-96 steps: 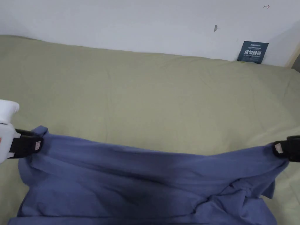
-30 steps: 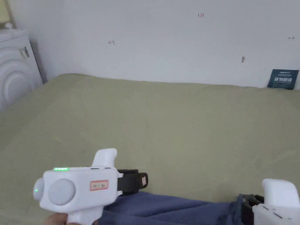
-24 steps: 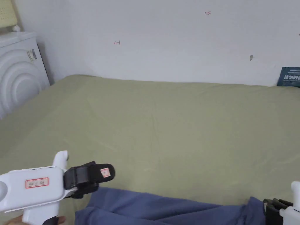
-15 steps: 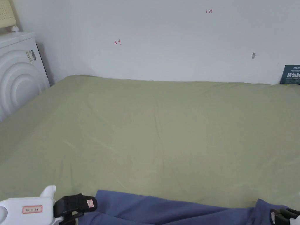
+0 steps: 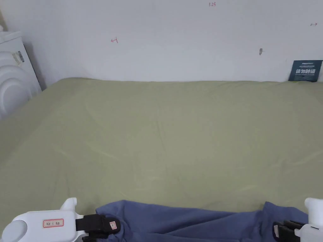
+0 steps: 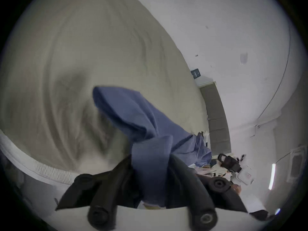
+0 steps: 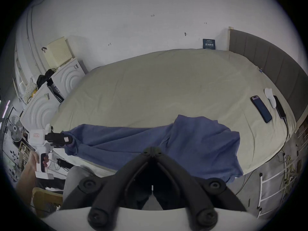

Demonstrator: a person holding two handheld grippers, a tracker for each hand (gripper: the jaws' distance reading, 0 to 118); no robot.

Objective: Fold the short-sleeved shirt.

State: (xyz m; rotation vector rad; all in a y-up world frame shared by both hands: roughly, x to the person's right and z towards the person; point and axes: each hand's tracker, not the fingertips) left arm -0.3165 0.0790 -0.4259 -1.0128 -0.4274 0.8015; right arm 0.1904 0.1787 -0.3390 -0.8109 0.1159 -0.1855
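Note:
The blue short-sleeved shirt (image 5: 189, 220) lies stretched along the near edge of the green bed (image 5: 164, 132), partly hanging over it. My left gripper (image 5: 114, 225) is shut on the shirt's left end, and the left gripper view shows a bunch of blue cloth (image 6: 143, 123) pinched between both black jaws of the left gripper (image 6: 151, 159). At the shirt's right end my right gripper (image 5: 275, 229) is shut too. In the right gripper view the right gripper (image 7: 152, 149) has its jaw tips closed together on the shirt (image 7: 191, 139), with the left gripper (image 7: 66, 139) far off to the left.
A dark phone (image 7: 261, 109), a white sock (image 7: 270, 96) and another dark device (image 7: 280, 108) lie on the bed near the grey headboard (image 7: 275, 59). White appliances (image 5: 12, 82) stand at the bed's left end. A dark sign (image 5: 305, 70) leans on the wall.
The head camera has tilted up since the earliest frame. Over the last second both grippers have sunk toward the bed's near edge with the shirt, the left one also shifting left.

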